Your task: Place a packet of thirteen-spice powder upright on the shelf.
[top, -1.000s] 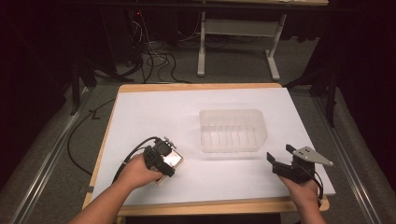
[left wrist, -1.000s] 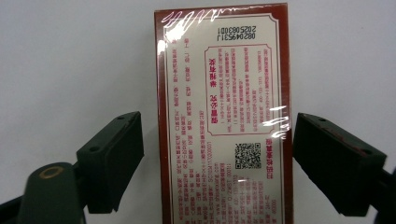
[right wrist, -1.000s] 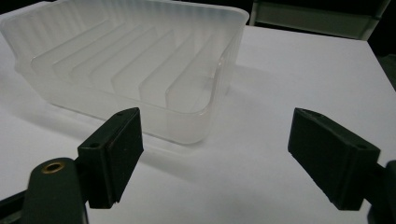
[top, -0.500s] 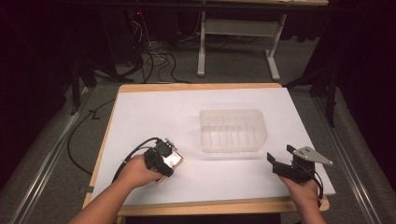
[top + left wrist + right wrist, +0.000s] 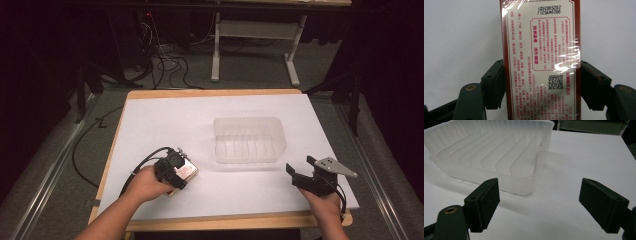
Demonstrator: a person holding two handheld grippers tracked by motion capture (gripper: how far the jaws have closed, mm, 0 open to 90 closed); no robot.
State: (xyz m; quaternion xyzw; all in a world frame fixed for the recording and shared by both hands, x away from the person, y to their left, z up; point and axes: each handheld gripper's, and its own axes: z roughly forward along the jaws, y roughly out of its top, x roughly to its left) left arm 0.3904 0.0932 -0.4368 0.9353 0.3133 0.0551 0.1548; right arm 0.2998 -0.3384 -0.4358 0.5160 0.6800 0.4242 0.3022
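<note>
Where the left gripper [image 5: 541, 82] meets its load, both fingers [image 5: 495, 83] press flat against the long edges of a slim carton [image 5: 541, 62], having just closed in on it; the carton fills the gap between the pads.

Item: carton, cream panel with red print and dark red border, wrapped in clear film. Lies on the white bench [image 5: 165, 120] at the near left, under the left gripper [image 5: 172, 172].

Handling, as judged: light, stiff across its narrow width, so the present hold across the long edges suits it. The glossy film looks slippery; a firm, square pinch near mid-length should keep it from pivoting. Hard squeezing could dent the board.

Right gripper [image 5: 539, 202]: fingers wide apart, holding nothing, low over the bench at the near right.

Adjacent: translucent ribbed tray [image 5: 249, 140], empty, mid-bench, well apart from the carton, near the right gripper [image 5: 300, 175].
</note>
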